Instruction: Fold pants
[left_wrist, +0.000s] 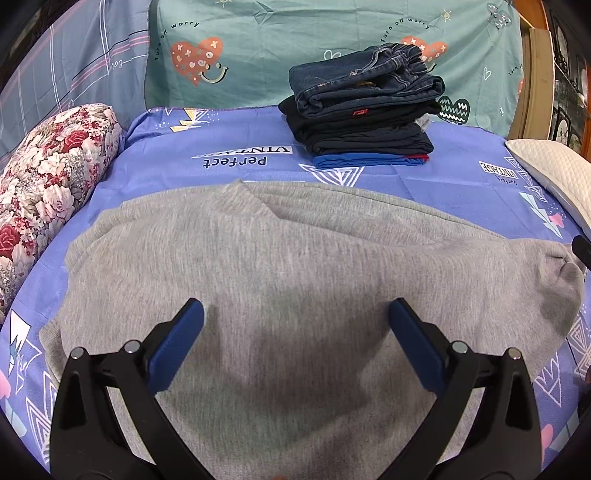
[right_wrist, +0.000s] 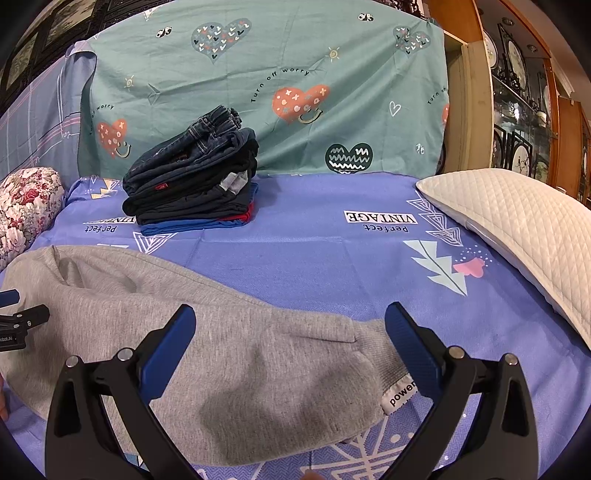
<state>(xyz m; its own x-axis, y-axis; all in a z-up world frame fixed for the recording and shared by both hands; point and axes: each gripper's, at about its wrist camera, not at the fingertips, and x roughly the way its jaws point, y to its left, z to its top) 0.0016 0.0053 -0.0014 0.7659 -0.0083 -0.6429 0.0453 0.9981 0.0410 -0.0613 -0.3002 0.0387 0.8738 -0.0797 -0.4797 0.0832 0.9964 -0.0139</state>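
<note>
Partly cut off, grey pants (left_wrist: 280, 266) underlie spread fingers (left_wrist: 410, 332).

The blue bedsheet (right_wrist: 295, 258) bears "Perfect VINTAGE", printed upside down, in several places. The green cloth (right_wrist: 258, 55) behind the bed reads "Turn off worry" beside its hearts. A white tag (right_wrist: 400, 395) on the grey pants (right_wrist: 221, 350) cuff reads "power"; the remainder is hidden.

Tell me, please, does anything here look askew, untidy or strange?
Only small things. On the stack, the top jeans sit crooked, waistband sticking up, and a grey scrap pokes out of the side. The grey pants lie folded but not squared; the cuff shows a label. Nothing looks spilled or damaged.
</note>
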